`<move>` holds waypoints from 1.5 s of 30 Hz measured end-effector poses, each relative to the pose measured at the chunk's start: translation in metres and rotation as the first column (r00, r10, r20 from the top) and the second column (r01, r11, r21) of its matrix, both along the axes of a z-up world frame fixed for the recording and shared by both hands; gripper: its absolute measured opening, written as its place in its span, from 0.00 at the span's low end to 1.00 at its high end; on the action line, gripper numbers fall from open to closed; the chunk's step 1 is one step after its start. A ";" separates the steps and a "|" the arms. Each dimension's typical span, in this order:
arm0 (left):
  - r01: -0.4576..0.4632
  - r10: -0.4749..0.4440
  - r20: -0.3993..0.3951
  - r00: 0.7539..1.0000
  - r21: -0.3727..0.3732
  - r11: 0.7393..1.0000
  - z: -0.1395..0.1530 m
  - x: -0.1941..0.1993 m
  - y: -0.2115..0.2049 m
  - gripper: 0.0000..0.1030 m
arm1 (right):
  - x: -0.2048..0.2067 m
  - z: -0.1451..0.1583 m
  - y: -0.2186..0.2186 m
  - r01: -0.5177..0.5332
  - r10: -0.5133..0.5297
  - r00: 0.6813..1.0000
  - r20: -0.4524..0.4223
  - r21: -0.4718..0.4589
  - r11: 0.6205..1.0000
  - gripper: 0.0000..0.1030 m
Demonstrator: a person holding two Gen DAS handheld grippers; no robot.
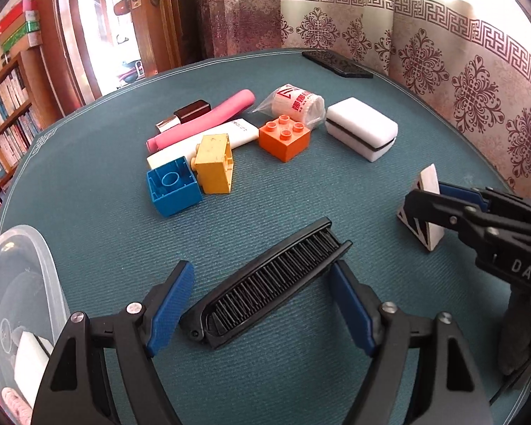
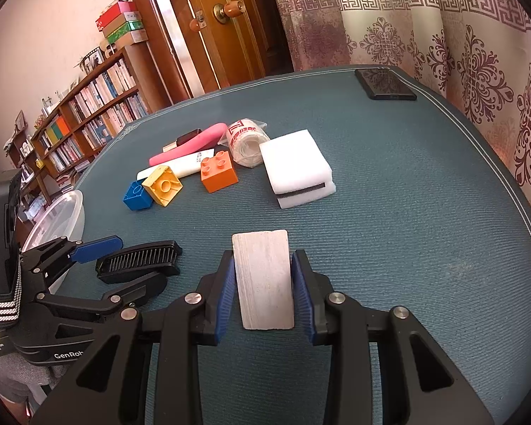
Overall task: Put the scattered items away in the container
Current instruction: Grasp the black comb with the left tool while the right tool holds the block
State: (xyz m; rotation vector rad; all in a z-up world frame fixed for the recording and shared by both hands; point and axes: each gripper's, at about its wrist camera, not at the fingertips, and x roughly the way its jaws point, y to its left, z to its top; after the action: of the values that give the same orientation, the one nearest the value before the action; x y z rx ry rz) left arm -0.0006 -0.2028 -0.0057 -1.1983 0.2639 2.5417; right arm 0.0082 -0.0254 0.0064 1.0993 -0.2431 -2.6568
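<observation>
A black folding comb lies on the teal tablecloth. My left gripper is open, its blue pads on either side of the comb, close to its ends. In the right wrist view the same comb sits between the fingers of the left gripper. My right gripper is shut on a white block. From the left wrist view that white block shows a black-and-white patterned side, pinched by the right gripper, with its lower edge at the cloth. The clear plastic tub stands at the left table edge, holding a few items.
Grouped mid-table are a blue brick, yellow brick, orange brick, pink tube, white tube, a brown-capped item, a bagged white roll and a white sponge. A black phone lies at the far edge.
</observation>
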 end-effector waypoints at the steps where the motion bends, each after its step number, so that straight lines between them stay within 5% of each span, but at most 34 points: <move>1: -0.009 0.009 -0.001 1.000 -0.006 1.000 0.000 0.001 0.001 0.79 | 0.000 -0.001 0.000 -0.002 0.002 1.000 0.001 0.000 1.000 0.35; 9: -0.044 0.043 0.003 0.999 0.031 0.999 0.003 0.013 0.005 0.44 | -0.002 -0.003 0.000 -0.003 0.003 1.000 0.006 0.002 1.000 0.36; 19: -0.033 0.034 -0.007 0.999 0.028 0.999 0.003 0.007 0.011 0.43 | -0.003 -0.004 0.001 -0.003 0.003 1.000 0.011 0.001 1.000 0.36; 26: -0.059 0.060 -0.034 0.998 0.041 0.997 0.002 0.013 0.013 0.29 | -0.003 -0.005 0.001 -0.005 0.005 1.000 0.018 0.004 1.000 0.36; 45: -0.211 0.218 -0.138 0.966 0.060 0.976 0.030 0.034 -0.016 0.29 | -0.003 -0.006 0.002 0.008 -0.008 1.000 0.017 -0.002 1.000 0.34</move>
State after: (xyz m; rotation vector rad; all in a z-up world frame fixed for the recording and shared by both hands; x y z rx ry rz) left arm 0.0330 -0.2183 0.0241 -1.0800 0.1135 2.8107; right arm 0.0051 -0.0230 0.0003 1.1226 -0.2539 -2.6545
